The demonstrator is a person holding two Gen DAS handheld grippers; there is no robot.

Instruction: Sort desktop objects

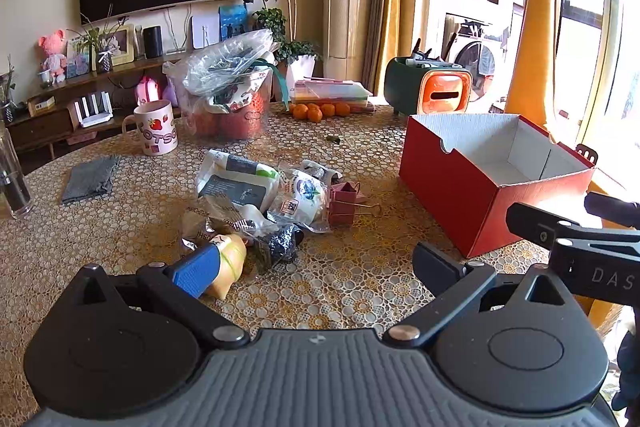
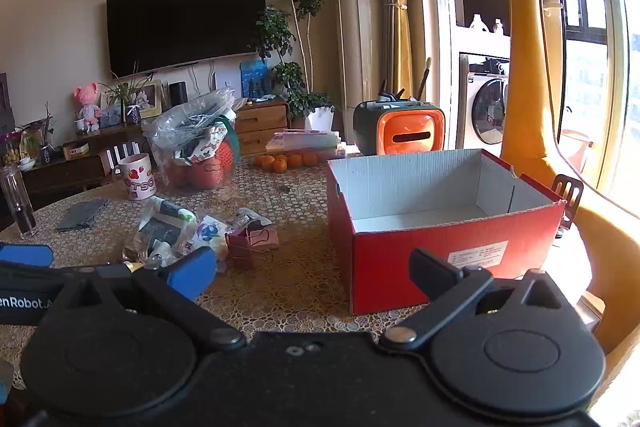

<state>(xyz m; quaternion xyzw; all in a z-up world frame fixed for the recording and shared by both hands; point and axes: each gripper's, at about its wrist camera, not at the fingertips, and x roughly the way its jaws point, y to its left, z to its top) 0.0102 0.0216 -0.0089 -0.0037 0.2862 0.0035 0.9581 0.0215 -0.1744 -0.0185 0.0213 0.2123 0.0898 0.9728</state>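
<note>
On the patterned table lies a heap of plastic snack packets [image 1: 248,195] [image 2: 180,231], with pink binder clips [image 1: 344,203] [image 2: 250,243] at its right side. A yellow packet [image 1: 230,265] lies at the near edge of the heap, just beyond my left gripper's blue pad. An open red cardboard box [image 1: 492,179] [image 2: 440,255] with a white inside stands to the right and looks empty. My left gripper [image 1: 316,267] hangs open in front of the heap, nothing between its fingers. My right gripper [image 2: 314,273] is open too, facing the box's near left corner.
A pink mug [image 1: 154,133], a folded grey cloth [image 1: 90,179] and a glass bottle [image 1: 12,179] stand on the left. Behind the heap are a plastic bag over a red basket [image 1: 228,95], several oranges [image 1: 318,111] and a green-orange pen holder [image 1: 434,89].
</note>
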